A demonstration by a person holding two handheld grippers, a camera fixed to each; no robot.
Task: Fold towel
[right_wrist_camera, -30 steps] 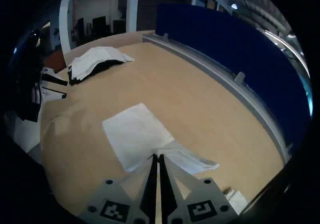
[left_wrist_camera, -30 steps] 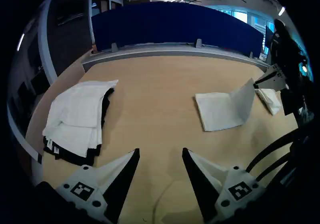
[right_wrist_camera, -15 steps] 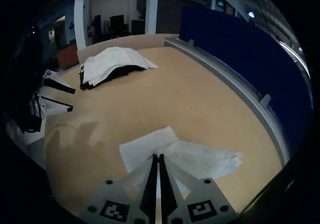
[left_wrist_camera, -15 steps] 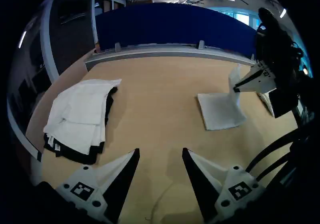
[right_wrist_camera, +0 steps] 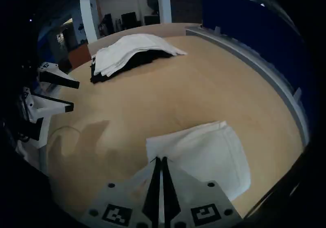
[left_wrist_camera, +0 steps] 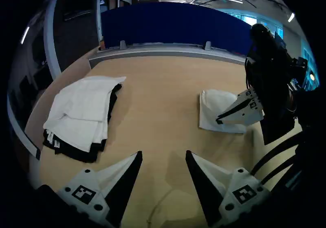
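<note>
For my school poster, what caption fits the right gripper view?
The right tool pinches the corner of a folded white towel on a wooden table, a stack of cloths beyond.

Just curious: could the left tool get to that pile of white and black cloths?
Probably yes. The left tool is open and empty, and only bare table lies between it and the pile ahead to its left.

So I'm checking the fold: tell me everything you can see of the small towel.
The towel is white, soft-looking cloth, doubled over into a rough rectangle with slightly puffy edges. It lies on the wooden table, apart from the stack. The right claw is shut on its near corner.
</note>
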